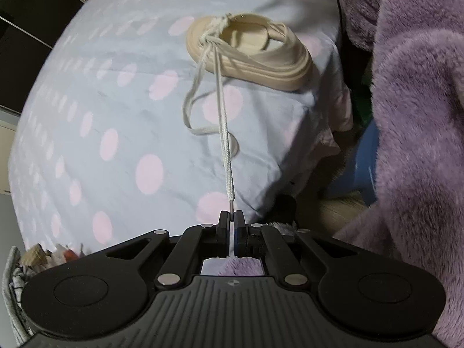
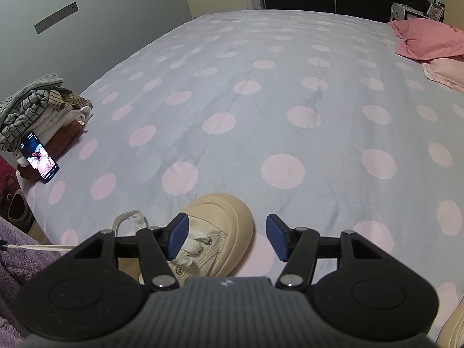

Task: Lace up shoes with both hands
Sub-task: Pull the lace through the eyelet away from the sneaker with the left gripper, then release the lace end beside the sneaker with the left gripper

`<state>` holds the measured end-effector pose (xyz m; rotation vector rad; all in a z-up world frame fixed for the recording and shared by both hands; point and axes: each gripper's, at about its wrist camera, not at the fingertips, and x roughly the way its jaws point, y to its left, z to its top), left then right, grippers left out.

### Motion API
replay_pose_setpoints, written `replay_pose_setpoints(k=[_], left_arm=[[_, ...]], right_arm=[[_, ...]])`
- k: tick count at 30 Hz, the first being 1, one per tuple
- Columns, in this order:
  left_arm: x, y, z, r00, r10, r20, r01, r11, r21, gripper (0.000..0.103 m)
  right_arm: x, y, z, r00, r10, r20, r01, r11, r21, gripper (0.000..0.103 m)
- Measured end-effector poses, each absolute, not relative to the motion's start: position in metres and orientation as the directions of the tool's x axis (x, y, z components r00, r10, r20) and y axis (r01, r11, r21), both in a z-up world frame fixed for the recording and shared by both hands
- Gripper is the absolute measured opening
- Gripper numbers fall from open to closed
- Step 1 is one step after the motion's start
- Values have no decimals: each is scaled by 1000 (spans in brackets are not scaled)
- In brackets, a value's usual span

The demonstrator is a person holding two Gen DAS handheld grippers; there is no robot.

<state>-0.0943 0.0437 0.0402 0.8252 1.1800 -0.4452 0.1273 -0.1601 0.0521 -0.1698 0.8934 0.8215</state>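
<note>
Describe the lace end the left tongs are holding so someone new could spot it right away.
On the polka-dot bedspread sits a beige shoe. Two lace ends leave its eyelets: the taut lace runs straight to the shut left tongs, while the slack lace lies looped on the cover.

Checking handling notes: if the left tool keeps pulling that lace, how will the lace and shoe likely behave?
The lace looks floppy: straight only under tension from the left tool, its other strand curling slack. The shoe, thick-soled on soft bedding, probably drags or tips rather than staying put.

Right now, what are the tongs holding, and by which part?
The left tongs are shut on the shoelace, pinching its aglet tip. The right tongs are open over the beige shoe, holding nothing.
</note>
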Motion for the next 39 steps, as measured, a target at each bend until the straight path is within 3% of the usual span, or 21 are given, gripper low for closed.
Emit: replay_pose_setpoints(k=[10,14,24,32,36,39], left_arm=[[-57,38,-5,343,66,-937,654,699,289,1],[-34,29,-35,302,0,-953,664,718,210,1],[3,48,-69,265,-64,-962,511,856,84,2],[20,84,-72,214,-189,-958,320,941,-114,21],[22,112,-71,215,-280,-936,136,957,-255,30],[24,131,-72,234,-353,-906,-1,932,-363,31]], right_arm=[[127,-158,50,339,560,-756,-698,688,197,66],[127,-158,49,336,562,-756,-701,685,198,66],[131,-161,39,328,543,-773,-690,697,197,67],[130,-154,40,321,552,-769,-708,680,192,67],[129,-154,40,323,552,-769,-712,677,187,67],[129,-155,39,322,550,-770,-712,677,185,68]])
